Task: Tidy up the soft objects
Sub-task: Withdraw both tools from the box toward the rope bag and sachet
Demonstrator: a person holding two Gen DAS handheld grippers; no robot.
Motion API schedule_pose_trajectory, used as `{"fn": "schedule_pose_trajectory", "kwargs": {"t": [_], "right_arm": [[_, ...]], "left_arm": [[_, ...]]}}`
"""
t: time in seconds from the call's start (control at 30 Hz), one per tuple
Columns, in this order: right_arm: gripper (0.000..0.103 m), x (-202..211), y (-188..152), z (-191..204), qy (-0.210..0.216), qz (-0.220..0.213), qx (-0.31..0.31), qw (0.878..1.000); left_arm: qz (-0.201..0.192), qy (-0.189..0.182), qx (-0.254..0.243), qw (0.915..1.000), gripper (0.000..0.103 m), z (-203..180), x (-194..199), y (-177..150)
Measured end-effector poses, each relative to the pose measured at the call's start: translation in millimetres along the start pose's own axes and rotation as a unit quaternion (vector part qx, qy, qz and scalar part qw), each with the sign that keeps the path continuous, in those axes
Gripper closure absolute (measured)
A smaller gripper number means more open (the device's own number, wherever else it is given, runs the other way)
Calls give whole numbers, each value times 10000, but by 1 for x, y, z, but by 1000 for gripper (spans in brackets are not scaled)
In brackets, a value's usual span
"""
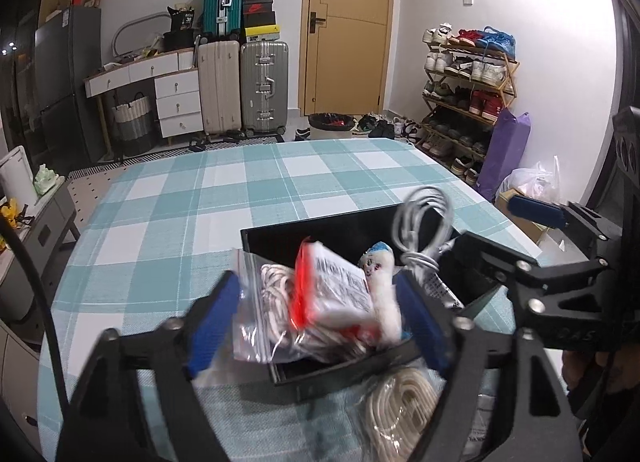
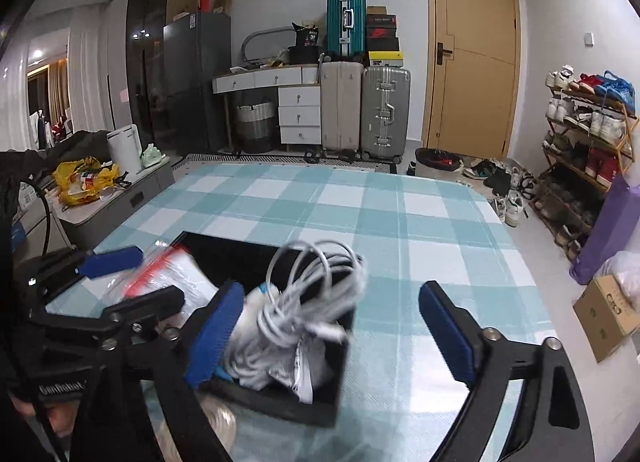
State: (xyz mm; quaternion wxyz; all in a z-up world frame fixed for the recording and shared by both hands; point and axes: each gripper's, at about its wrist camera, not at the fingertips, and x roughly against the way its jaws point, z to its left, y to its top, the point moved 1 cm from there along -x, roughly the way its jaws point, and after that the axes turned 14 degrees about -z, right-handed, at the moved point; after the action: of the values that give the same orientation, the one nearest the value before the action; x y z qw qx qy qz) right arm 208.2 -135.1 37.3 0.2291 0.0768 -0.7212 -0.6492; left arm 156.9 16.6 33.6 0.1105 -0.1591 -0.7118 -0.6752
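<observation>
A black open box [image 1: 320,230] sits on the checked tablecloth. My left gripper [image 1: 320,320] stands wide open over its near left part, around a clear zip bag of white cord [image 1: 272,314], a red-edged packet [image 1: 332,286] and a small white plush doll [image 1: 380,270]. A coiled white cable [image 1: 424,230] sits in the box's right part. In the right wrist view, my right gripper [image 2: 340,336] is open above the box [image 2: 276,402], its left finger beside the white cable [image 2: 304,302]. A cream rope coil [image 1: 400,414] lies on the cloth in front of the box.
The teal and white checked tablecloth [image 2: 400,222] stretches beyond the box. A cardboard box [image 2: 608,314] and purple bag [image 2: 608,230] stand on the floor at the right. A grey side table [image 2: 112,198] with a yellow bag stands left. Suitcases and a shoe rack line the far wall.
</observation>
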Motion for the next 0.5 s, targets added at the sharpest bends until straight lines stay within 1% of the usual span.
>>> {"fn": "schedule_pose_trajectory", "kwargs": {"t": [0.07,0.13,0.2,0.27,0.5], "right_arm": [[2,10,-5,-2,-7,33,66,10000],[1,20,-9,-4,28,93,105,9999],[1,31,-15,-6,75,140,85,9998],[1,40,-19,-8,170,160,14,9997],[1,69,-26,-9,451,194,-66,9988]], "left_arm": [[-24,-7,-35,10000,14,-2,8,-1],[-95,9,-105,9999,4,-5,17,-1],[-178,76,-157,9997,0,-8,25,-2],[-227,105,-182,9995,0,-10,33,-2],[-156,161,-150,9996,0,-14,48,-11]]}}
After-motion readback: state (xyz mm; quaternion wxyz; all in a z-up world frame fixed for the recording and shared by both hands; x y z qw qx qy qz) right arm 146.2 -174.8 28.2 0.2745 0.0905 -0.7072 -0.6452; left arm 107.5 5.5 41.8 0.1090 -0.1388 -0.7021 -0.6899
